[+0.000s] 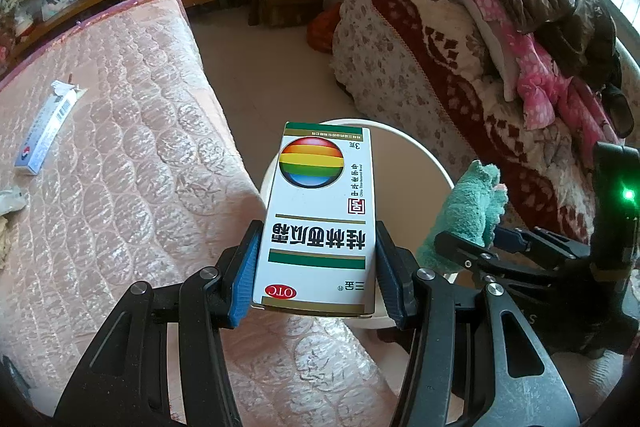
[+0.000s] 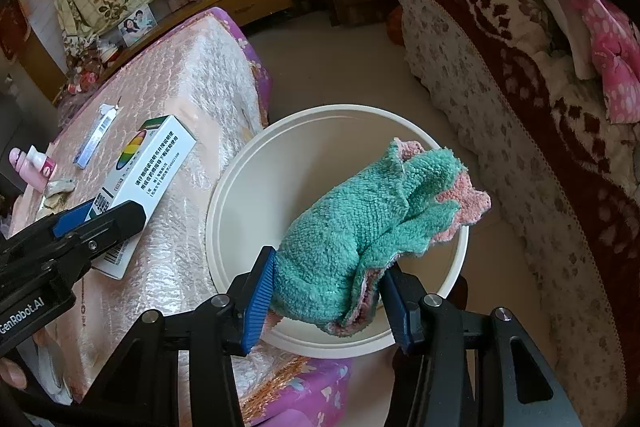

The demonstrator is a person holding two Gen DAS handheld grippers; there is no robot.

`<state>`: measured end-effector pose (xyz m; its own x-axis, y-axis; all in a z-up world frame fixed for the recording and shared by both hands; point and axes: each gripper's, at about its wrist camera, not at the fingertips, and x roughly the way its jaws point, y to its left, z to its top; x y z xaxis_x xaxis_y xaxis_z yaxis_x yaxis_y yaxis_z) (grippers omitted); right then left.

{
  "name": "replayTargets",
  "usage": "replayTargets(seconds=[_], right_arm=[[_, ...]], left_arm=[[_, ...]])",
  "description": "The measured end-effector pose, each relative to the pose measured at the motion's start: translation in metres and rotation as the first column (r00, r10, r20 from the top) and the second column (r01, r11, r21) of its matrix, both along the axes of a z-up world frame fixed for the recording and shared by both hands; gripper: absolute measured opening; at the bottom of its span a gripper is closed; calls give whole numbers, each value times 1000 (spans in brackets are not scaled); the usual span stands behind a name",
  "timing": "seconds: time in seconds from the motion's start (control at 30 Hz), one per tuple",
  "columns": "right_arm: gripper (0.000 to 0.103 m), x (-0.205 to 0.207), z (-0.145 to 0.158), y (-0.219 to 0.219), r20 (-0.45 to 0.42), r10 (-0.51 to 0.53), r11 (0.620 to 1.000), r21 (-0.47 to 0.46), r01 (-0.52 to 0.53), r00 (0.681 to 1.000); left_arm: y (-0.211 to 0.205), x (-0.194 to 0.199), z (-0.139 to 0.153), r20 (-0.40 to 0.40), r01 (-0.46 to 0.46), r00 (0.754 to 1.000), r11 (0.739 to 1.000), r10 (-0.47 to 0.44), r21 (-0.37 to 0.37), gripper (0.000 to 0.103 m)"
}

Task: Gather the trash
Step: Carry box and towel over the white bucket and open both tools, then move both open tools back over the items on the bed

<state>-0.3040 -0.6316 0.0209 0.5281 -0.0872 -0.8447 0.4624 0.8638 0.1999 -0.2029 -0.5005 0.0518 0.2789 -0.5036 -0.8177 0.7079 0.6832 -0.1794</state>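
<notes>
Left wrist view: left gripper (image 1: 316, 267) clamped on the medicine box (image 1: 318, 219), long axis running straight out from the jaws, far end over the near rim of the cream bin (image 1: 420, 155).
Right wrist view: right gripper (image 2: 326, 301) clamped on the teal cloth (image 2: 360, 239), hanging over the bin's mouth.
Nearer hand: right, I judge; the box sits at the mattress (image 1: 132, 147) edge.
Left on mattress: slim carton (image 1: 46, 129) near its far side.
Room: blanket-draped sofa (image 1: 440, 75) beyond the bin.
</notes>
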Motion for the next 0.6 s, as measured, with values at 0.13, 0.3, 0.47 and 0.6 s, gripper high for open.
replayTargets(seconds=[0.13,0.3,0.47,0.6], right_arm=[[52,-1,-3,-2,0,-16,1000,3,16,1000],[54,-2,-5,-7,3,-34,999,20,34,999],[63,-4,-8,-8,1,-44,999,29,44,999],[63,-4,-8,-7,4,-42,998,36,42,999]], left_arm=[[-1,2,-2,-26,3,1000,1000,-3,-22,51],[-2,6,-6,-64,6,998,999,-9,-41,53],[2,4,-7,-67,1,998,999,-4,-43,55],[6,0,-3,-46,3,999,999,-5,-43,55]])
